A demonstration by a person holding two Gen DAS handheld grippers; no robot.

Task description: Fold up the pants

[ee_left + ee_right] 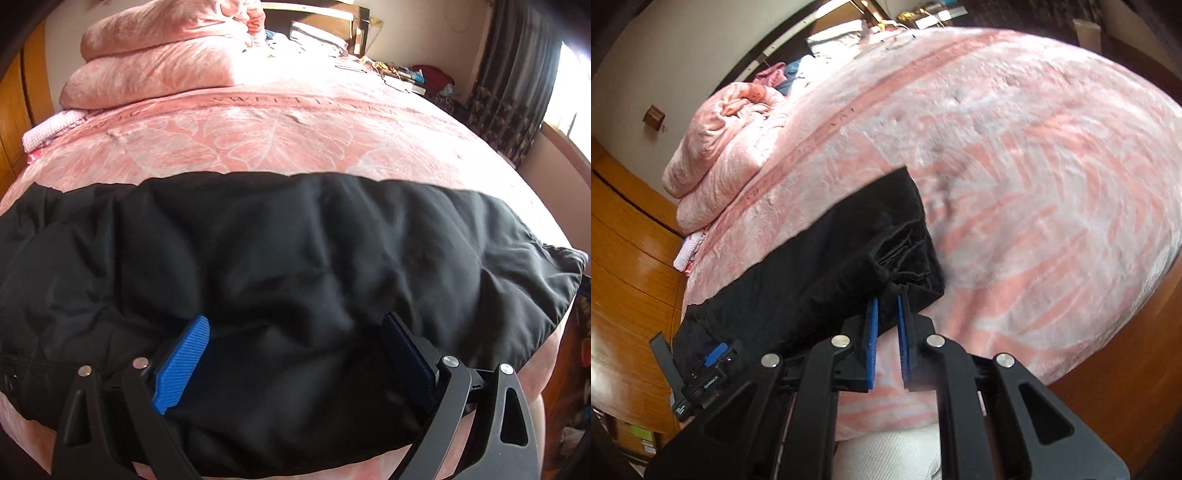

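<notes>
Here, the black pants (280,258) lay in a long band across the near edge of the bed, on the pink leaf-patterned blanket (258,136). A folded pink quilt (155,62) was stacked at the far left of the bed, well apart from the garment.

Left gripper (295,332): the jaws stood wide apart, hovering over the mid-section of the pants. The blue pads (184,362) lay close above the fabric; whether they touched it could not be told. No cloth was pinched between them.

Right gripper (888,306): the jaws were drawn nearly together on the end of the pants nearest that hand, where the fabric was gathered and a thin drawstring (905,275) showed. The pad tips reached into the bunched hem or waistband edge; which of the two could not be told. The grip appeared to be on that edge.

Step in hand, as judged: securing the right-hand end before carrying it across for a lengthwise fold. The next move calls for the left gripper to close on the cloth or pin it flat. The right gripper should then lift its end just clear of the blanket and lay it squarely over the opposite end. A shallow grip risks slippage of the smooth fabric.
</notes>
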